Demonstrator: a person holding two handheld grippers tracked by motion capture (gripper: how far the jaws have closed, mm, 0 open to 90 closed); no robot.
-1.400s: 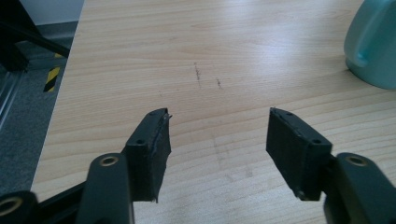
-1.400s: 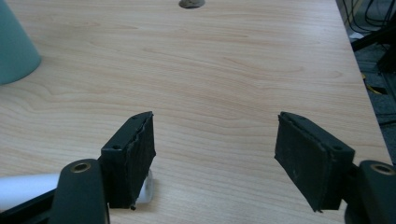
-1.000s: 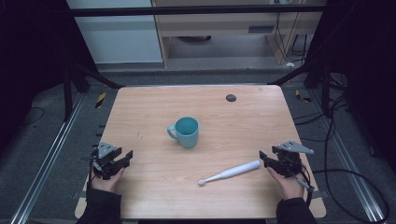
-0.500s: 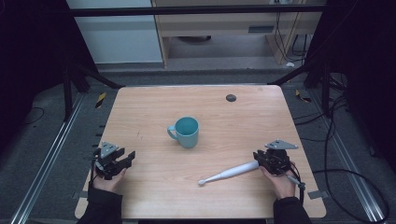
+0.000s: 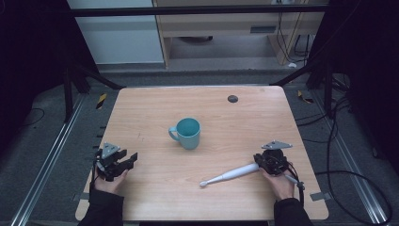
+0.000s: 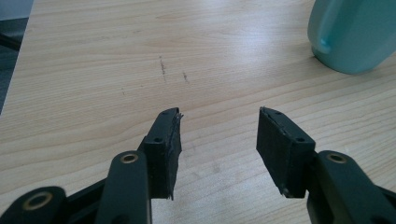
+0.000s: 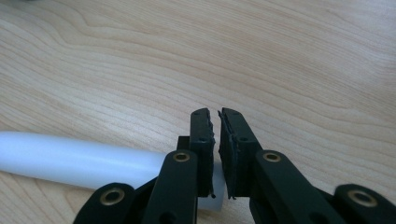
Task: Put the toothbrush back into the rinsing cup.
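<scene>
A white toothbrush (image 5: 230, 175) lies on the wooden table (image 5: 155, 108) at the front right, head toward the middle. My right gripper (image 5: 258, 162) sits over the end of its handle. In the right gripper view the jaws stand shut with a hairline gap (image 7: 217, 114), and the white handle (image 7: 79, 158) passes under the left jaw, not between the pads. A teal mug (image 5: 187, 133) stands upright at the table's centre, handle to the left. My left gripper (image 5: 131, 159) rests open at the front left, its jaws (image 6: 219, 116) wide apart over bare wood, the mug (image 6: 355, 32) ahead to the right.
A small dark round spot (image 5: 232, 98) marks the far side of the table. Metal rails and cables run along the floor on both sides. Faint scratches (image 6: 162, 67) mark the wood ahead of the left gripper.
My right gripper has slid left along the front edge until it is over the toothbrush handle's end. The toothbrush, the mug and the left gripper have stayed put.
</scene>
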